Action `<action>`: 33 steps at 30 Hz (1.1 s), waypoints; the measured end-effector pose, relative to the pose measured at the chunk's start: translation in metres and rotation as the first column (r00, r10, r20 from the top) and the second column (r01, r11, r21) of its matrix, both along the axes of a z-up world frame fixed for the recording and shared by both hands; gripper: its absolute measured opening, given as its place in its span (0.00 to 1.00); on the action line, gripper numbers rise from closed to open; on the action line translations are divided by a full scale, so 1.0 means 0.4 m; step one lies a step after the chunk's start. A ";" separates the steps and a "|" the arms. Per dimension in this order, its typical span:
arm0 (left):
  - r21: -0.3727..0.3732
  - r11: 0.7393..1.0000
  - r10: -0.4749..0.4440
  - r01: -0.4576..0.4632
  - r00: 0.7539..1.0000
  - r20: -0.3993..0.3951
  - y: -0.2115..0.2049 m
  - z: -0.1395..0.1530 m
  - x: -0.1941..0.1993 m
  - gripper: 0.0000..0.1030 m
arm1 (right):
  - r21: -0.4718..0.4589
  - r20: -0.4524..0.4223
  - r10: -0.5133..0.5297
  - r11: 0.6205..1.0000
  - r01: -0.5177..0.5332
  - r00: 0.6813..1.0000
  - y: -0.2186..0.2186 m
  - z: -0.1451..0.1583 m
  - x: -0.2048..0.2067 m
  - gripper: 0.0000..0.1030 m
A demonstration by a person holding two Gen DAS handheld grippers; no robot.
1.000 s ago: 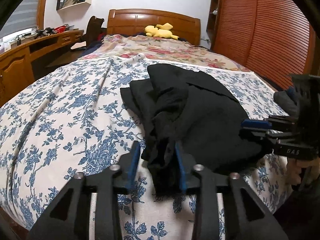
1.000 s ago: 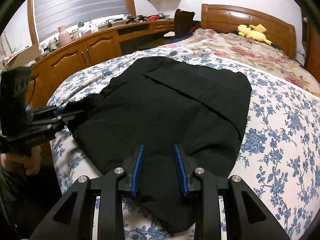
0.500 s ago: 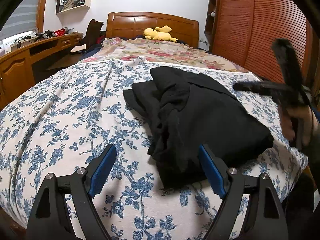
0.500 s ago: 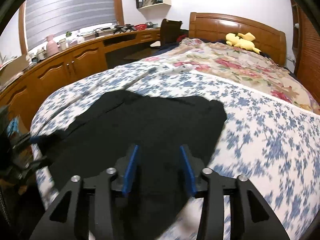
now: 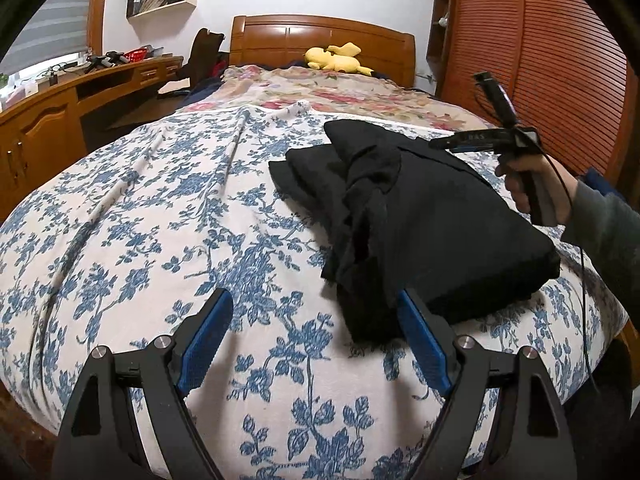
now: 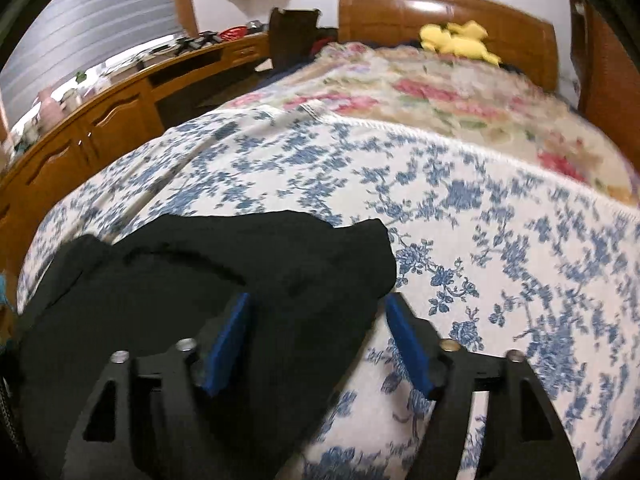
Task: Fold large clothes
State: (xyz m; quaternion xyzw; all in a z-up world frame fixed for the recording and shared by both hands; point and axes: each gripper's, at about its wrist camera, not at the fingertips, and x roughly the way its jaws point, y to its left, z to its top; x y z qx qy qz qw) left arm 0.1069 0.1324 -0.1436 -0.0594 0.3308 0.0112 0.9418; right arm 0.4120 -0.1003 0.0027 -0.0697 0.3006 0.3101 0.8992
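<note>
Your left tool (image 5: 316,334) is spread wide above the blue-flowered bedspread (image 5: 160,216), gripping nothing, with the folded black garment (image 5: 432,216) just ahead of its right finger. Your right tool (image 6: 316,336) is opening, empty, above the garment's (image 6: 224,272) edge. The garment lies on the bed's near right part.

Pretty even indoor light, a bit dim, soft shadows. The left wrist view's sharp, the right wrist one's smeared with motion blur. Heavy fisheye bending, dark vignetted corners, and glare on the glossy orange-brown wooden headboard (image 5: 320,42).
</note>
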 end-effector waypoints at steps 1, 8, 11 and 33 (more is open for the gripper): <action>0.001 1.000 0.002 -0.002 1.000 -0.002 0.002 0.000 -0.002 0.82 | 0.007 -0.012 -0.004 1.000 0.005 1.000 0.000 -0.001 0.009 0.72; 0.027 0.999 0.033 -0.032 0.999 -0.022 0.025 -0.019 -0.011 0.82 | -0.007 -0.110 -0.045 0.999 0.045 0.993 0.033 -0.018 0.061 0.73; 0.025 0.999 0.033 -0.033 0.999 -0.008 0.032 -0.013 -0.016 0.82 | 0.011 -0.179 -0.057 0.998 0.060 0.982 0.036 -0.026 0.091 0.75; -0.025 0.999 -0.023 0.023 1.000 0.002 0.023 -0.015 0.010 0.82 | -0.047 -0.049 -0.034 0.998 0.032 0.998 -0.179 -0.030 -0.121 0.14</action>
